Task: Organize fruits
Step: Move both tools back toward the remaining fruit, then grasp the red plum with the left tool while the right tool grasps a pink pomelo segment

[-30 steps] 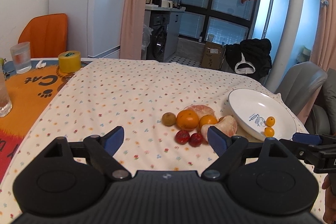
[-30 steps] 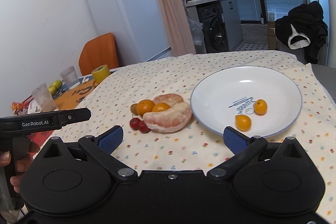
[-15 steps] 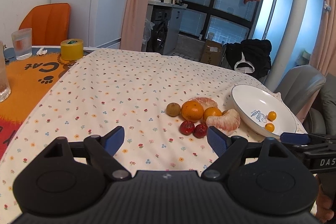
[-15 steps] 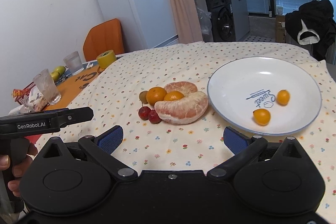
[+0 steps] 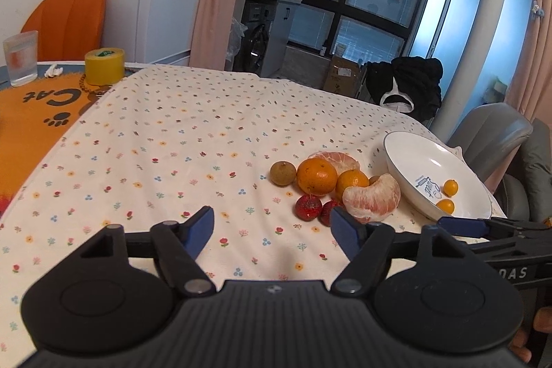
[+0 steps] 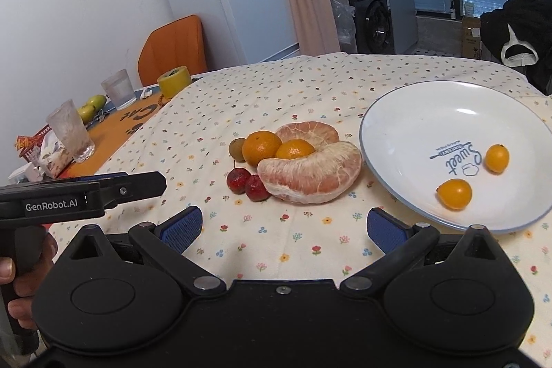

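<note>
A pile of fruit lies on the flowered cloth: two peeled pomelo pieces [image 6: 310, 173] [image 5: 372, 199], two oranges [image 6: 261, 147] [image 5: 316, 176], a brown round fruit [image 6: 237, 149] [image 5: 283, 173] and two small red fruits [image 6: 238, 180] [image 5: 308, 207]. To its right a white plate [image 6: 414, 112] [image 5: 403, 157] holds two kumquats [image 6: 454, 194] [image 5: 450, 187]. My left gripper [image 5: 272, 226] is open and empty, just short of the red fruits. My right gripper [image 6: 283, 226] is open and empty, in front of the pomelo and the plate's near rim.
A yellow tape roll [image 5: 104, 66], glasses [image 6: 70, 135] [image 5: 20, 57] and green fruit [image 6: 90, 104] stand on the orange cat mat [image 5: 31, 119] at the left. An orange chair [image 6: 174, 45] is behind; a grey chair [image 5: 490, 133] is at the right.
Both grippers have moved forward toward the fruit pile, which now looks larger and nearer. Both stay open and empty.
</note>
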{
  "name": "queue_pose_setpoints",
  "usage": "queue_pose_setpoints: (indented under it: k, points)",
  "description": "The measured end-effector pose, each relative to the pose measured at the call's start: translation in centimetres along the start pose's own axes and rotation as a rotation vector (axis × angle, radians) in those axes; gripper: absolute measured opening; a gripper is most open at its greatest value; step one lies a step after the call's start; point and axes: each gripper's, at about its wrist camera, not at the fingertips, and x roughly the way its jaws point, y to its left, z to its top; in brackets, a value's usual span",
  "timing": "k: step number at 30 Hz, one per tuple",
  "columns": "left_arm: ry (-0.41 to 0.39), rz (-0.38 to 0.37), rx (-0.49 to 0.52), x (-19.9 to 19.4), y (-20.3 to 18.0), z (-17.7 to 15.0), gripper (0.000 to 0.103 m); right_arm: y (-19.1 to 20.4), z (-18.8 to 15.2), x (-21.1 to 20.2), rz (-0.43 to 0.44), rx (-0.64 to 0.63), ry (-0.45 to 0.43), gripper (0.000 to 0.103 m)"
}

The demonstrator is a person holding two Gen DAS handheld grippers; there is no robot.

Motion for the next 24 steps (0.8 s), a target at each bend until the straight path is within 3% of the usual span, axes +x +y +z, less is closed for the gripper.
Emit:
queue_pose_setpoints:
  k: [13,21,24]
  points:
    - [0.063,-0.048,0.010,3.6,-0.4,0.6,0.042,-0.5,0.4,2.7,-0.020,0.003,0.004,0.101]
    - [0.089,-0.067,0.013,5.5,-0.8,0.8,0.038,-0.1,0.4,3.3,-0.036,-0.036,-0.028,0.099]
    - [0.093,-0.068,0.013,6.1,-0.7,1.0,0.037,-0.1,0.5,3.5,-0.045,-0.041,-0.040,0.094]
